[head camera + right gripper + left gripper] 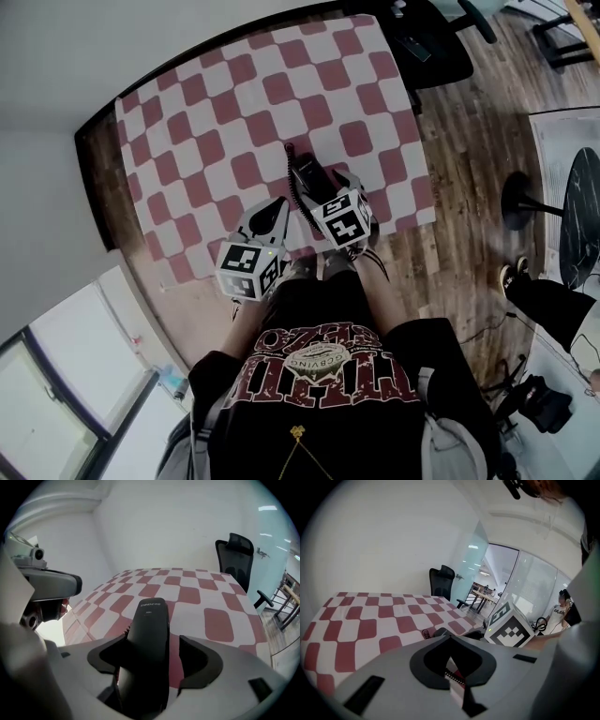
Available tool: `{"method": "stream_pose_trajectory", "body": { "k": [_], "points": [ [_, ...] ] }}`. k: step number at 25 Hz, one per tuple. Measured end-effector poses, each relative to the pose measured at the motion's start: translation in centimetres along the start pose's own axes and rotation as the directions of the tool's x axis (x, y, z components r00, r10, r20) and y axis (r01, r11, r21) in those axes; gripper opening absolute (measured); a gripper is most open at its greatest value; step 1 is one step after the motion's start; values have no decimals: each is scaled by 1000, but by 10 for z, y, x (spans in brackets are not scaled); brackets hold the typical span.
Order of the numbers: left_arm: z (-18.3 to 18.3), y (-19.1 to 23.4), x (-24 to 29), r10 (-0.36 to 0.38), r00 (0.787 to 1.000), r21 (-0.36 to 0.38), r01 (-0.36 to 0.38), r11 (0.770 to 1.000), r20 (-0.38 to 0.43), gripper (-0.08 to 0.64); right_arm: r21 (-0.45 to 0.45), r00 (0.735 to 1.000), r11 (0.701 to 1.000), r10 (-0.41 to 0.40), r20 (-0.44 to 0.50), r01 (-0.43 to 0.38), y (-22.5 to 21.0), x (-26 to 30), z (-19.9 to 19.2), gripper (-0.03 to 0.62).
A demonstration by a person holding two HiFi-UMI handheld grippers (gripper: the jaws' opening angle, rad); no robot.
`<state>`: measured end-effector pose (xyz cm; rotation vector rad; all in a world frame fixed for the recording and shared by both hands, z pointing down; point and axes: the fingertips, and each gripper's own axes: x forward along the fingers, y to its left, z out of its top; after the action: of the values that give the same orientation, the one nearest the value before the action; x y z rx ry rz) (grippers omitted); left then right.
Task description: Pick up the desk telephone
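The right gripper (pixel 153 651) has its jaws wide apart around the black telephone handset (pixel 150 620), with the pads clear of it on both sides. The handset rests on the red-and-white checked tablecloth (pixel 234 122) (towards its near edge). The left gripper (pixel 449 653) hovers just beside, jaws together and empty. A black office chair (pixel 234 557) stands beyond the table.

A cloth (pixel 234 122) covers the table (pixel 101 178). The phone (pixel 307 173) lies on the cloth near its near edge, right of the middle, with its cord (pixel 292 187) along its left side. The right gripper (pixel 152 644) has a jaw on each side of the phone, with gaps between. The left gripper (pixel 451 660) is just left of it. A chair (pixel 431 42) stands past the table's far right corner.
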<state>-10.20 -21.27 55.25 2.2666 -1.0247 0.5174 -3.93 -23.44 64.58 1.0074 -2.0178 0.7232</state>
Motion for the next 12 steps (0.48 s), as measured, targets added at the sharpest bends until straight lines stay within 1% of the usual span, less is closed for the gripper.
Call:
{"method": "stream_pose_trajectory", "body": {
  "k": [3,8,12],
  "points": [
    [-1,3,0,5,1000,-12,-5,1000,4,3,14,999,1000,10,-34,-10,0,10,-6,344],
    [1,5,-3,14,1000,-16,-14,1000,10,3,31,999,1000,6,-49,-5,0,18,-8,344],
    [0,8,-4,21,1000,-23,-21,1000,13,3,-5,998,999,-33,-63,32,-2,19,-9,342]
  ]
}}
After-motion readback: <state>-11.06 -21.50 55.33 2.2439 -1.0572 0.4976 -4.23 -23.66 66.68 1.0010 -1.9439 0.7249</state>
